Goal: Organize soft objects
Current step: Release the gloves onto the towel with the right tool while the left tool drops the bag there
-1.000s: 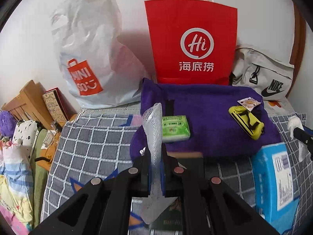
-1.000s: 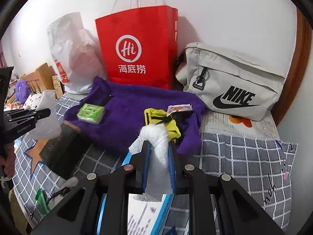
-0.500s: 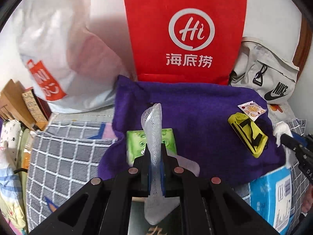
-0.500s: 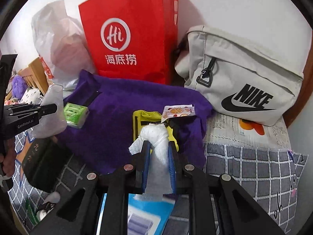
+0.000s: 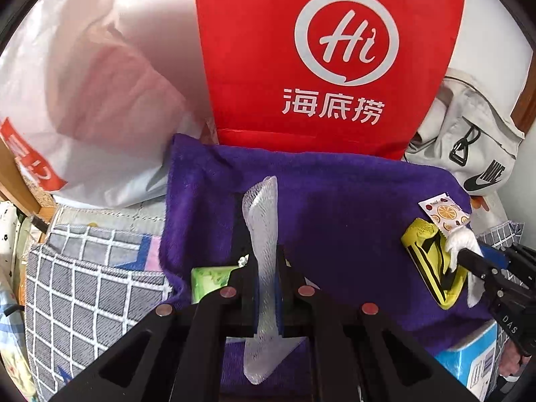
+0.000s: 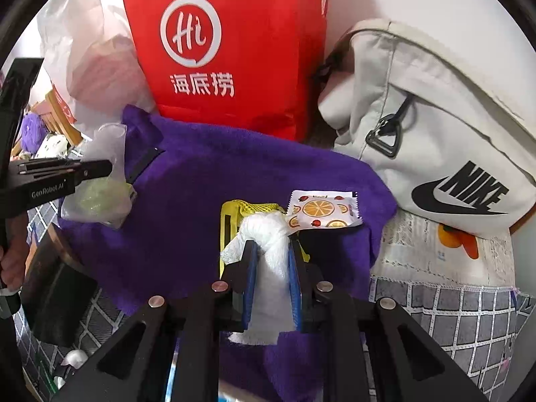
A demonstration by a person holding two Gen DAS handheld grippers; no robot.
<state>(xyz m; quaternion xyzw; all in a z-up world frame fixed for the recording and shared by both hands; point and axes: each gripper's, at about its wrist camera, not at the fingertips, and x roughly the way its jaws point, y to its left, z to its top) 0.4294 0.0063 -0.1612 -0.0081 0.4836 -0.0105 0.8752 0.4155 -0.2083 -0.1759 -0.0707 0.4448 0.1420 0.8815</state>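
Foam netting [image 5: 263, 234] pinched in left tongs [image 5: 264, 261], white wad [image 6: 268, 244] in right tongs [image 6: 270, 261]; liable to slip if loosened over purple towel [image 5: 335, 207].

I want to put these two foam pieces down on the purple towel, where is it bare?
The widest bare patch of the towel is its middle, between the green pack and the yellow pouch, below the red bag. The right end is crowded: the pouch, the orange sachet and the right gripper. The left edge holds the pack.
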